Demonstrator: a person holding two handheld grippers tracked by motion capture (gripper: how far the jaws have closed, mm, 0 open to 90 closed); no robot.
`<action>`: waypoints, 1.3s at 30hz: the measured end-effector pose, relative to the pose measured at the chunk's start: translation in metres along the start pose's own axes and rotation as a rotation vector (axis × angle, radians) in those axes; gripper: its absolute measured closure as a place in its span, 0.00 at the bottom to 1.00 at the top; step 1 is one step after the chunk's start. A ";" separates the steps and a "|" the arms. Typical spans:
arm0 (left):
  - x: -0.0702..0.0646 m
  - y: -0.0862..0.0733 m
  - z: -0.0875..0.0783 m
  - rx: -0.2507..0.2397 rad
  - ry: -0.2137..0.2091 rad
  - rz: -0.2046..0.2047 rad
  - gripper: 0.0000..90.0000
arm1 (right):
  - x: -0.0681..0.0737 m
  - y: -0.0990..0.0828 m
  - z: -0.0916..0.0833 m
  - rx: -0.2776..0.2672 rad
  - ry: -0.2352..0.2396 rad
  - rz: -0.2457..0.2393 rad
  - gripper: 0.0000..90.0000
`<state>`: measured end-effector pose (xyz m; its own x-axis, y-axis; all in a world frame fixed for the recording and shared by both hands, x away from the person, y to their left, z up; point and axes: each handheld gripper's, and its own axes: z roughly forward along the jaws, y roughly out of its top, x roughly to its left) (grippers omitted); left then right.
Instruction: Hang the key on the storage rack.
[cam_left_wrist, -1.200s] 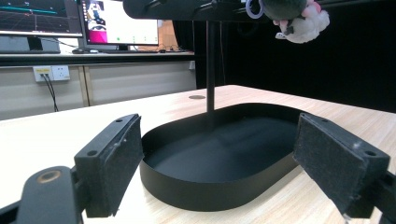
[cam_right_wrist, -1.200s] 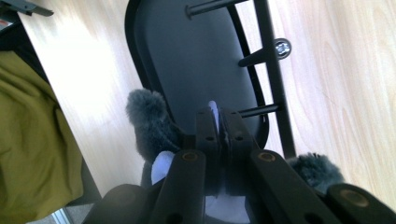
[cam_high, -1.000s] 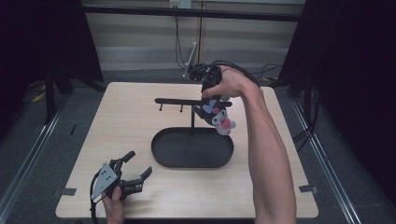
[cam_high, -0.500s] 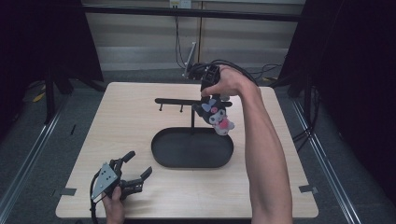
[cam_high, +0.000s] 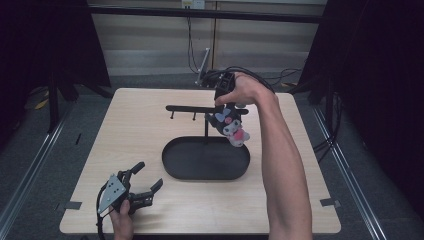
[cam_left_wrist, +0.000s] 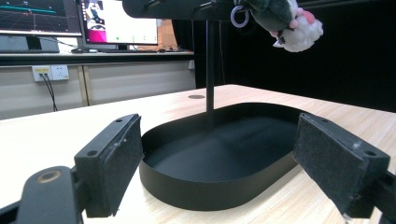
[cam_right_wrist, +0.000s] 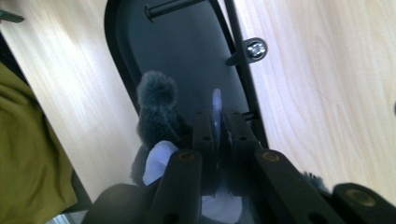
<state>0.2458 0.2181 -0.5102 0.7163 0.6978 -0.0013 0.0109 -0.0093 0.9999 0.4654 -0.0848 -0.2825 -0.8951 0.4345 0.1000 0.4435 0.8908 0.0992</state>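
Wooden table (cam_high: 125, 140) | our right gripper (cam_high: 226, 102) pinches plush keychain's ring (cam_right_wrist: 216, 112) at rack (cam_high: 192, 108) | left gripper (cam_high: 142, 187) agape | ring could miss hook, toy falls

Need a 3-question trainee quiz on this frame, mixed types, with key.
1. True or false: the left gripper is holding the plush toy.
2. What do the right gripper jaws clamp? A) the toy's pale ring B) the stand's post C) the tray rim
3. Where does the black oval tray sit relative to the hook bar?

Key: 1. False, its jaws stand open with nothing between them. 2. A. 3. Below it, on the table at the post's foot.
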 end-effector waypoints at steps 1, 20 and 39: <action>0.000 0.000 0.000 -0.003 -0.001 -0.001 0.17 | 0.000 -0.001 0.000 -0.009 -0.005 -0.001 0.93; -0.001 0.000 0.000 -0.001 0.002 -0.012 0.17 | 0.002 -0.006 -0.003 -0.018 -0.053 0.011 0.91; 0.000 0.000 0.000 0.000 0.000 -0.002 0.17 | 0.028 -0.023 -0.014 -0.118 -0.073 -0.017 0.75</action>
<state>0.2458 0.2179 -0.5103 0.7162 0.6979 -0.0031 0.0123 -0.0082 0.9999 0.4310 -0.0947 -0.2685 -0.9014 0.4322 0.0258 0.4270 0.8779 0.2168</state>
